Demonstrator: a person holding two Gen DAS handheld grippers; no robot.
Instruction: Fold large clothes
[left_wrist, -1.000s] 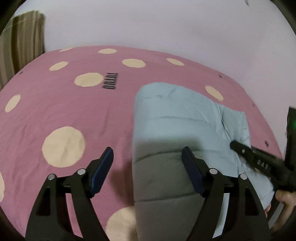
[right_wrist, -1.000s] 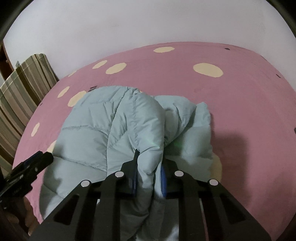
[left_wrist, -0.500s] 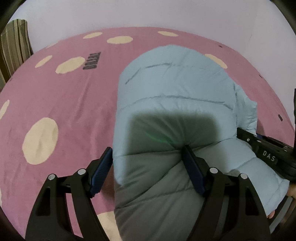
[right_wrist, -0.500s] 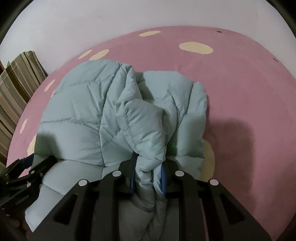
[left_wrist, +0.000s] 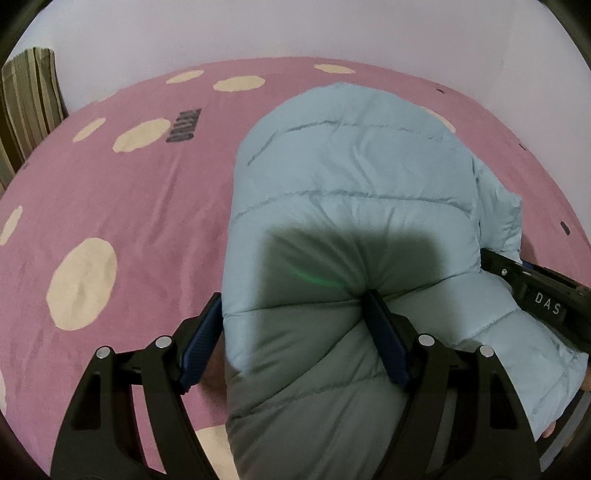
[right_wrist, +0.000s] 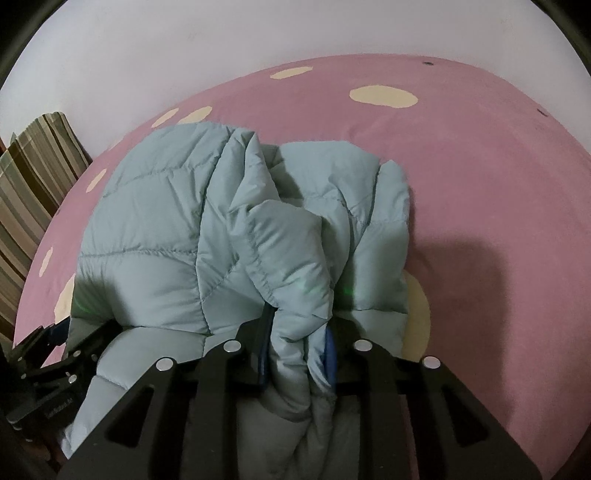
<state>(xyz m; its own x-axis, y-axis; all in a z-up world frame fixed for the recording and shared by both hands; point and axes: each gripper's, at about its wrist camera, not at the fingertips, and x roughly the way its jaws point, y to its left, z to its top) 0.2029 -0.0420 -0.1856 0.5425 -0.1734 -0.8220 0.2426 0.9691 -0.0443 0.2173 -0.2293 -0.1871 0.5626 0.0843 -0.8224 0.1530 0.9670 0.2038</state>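
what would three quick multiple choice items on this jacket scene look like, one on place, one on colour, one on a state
1. Where does the puffer jacket lie?
A on the pink spotted bedspread
B on a chair
C on the floor

2. What colour is the jacket?
A red
B light blue
C black

3. What is between the right gripper pads?
A nothing
B a pillow
C a fold of the jacket

Answers: 1 A, pink spotted cloth surrounds it; 2 B, pale blue quilting shows in both views; 3 C, quilted fabric sits between the blue pads as the jaws open.
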